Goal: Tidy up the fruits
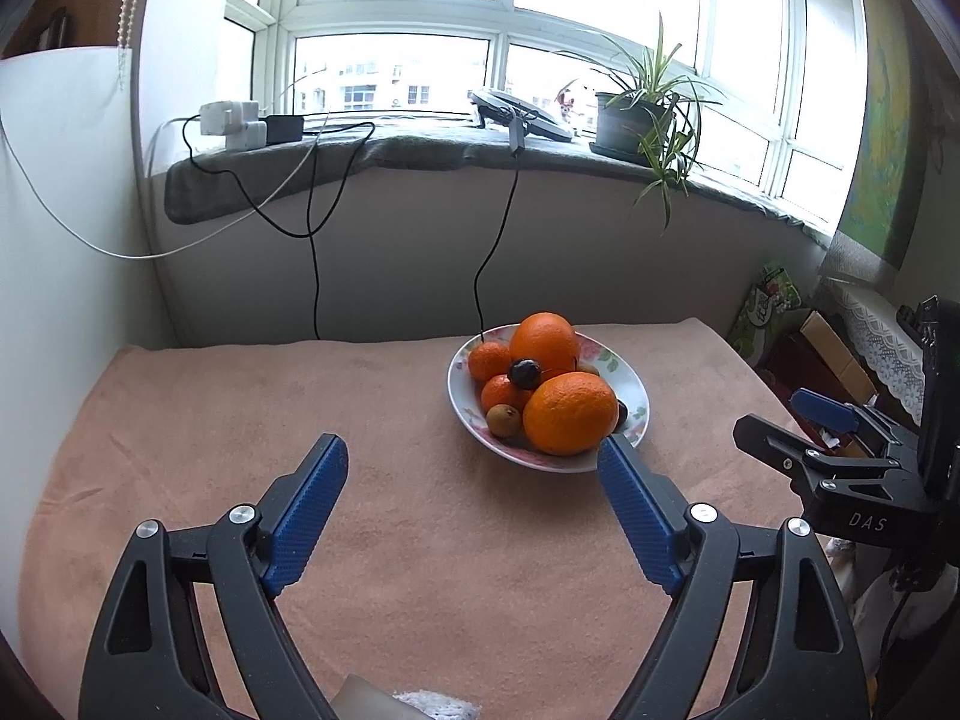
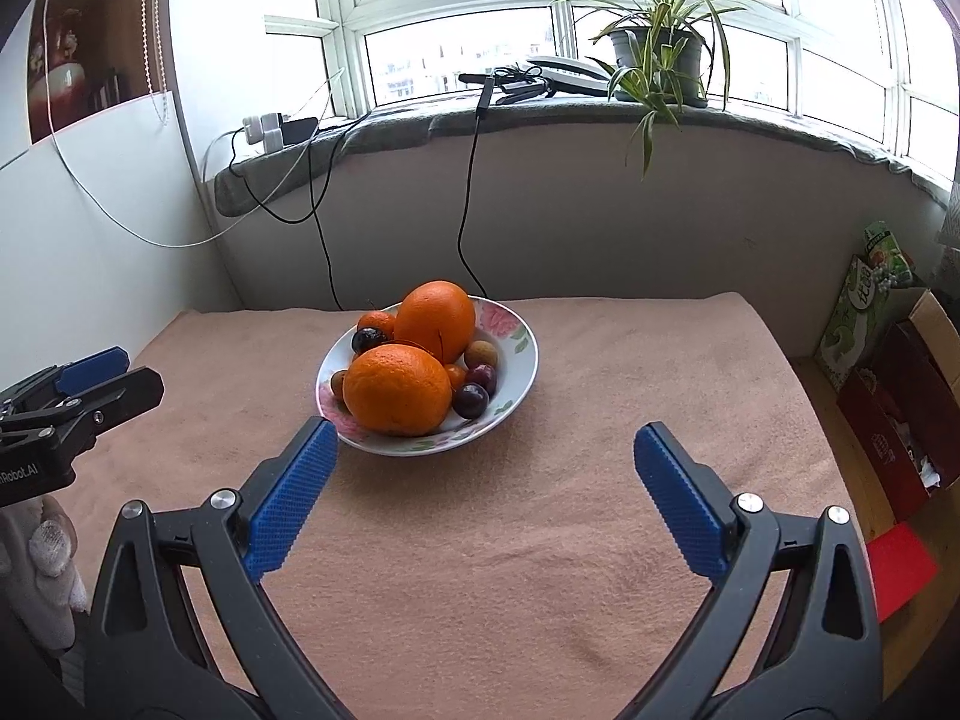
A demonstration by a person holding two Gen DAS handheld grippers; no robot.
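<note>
On the pink-clothed tabletop (image 2: 480,540) a floral bowl (image 2: 516,354) holds two firm, heavy oranges (image 2: 399,387), best gripped across the middle; small plums (image 2: 471,401) at its 3 o'clock bruise easily. Left gripper (image 1: 474,456) and right gripper (image 2: 486,444) hover, fingers spread, empty.
</note>
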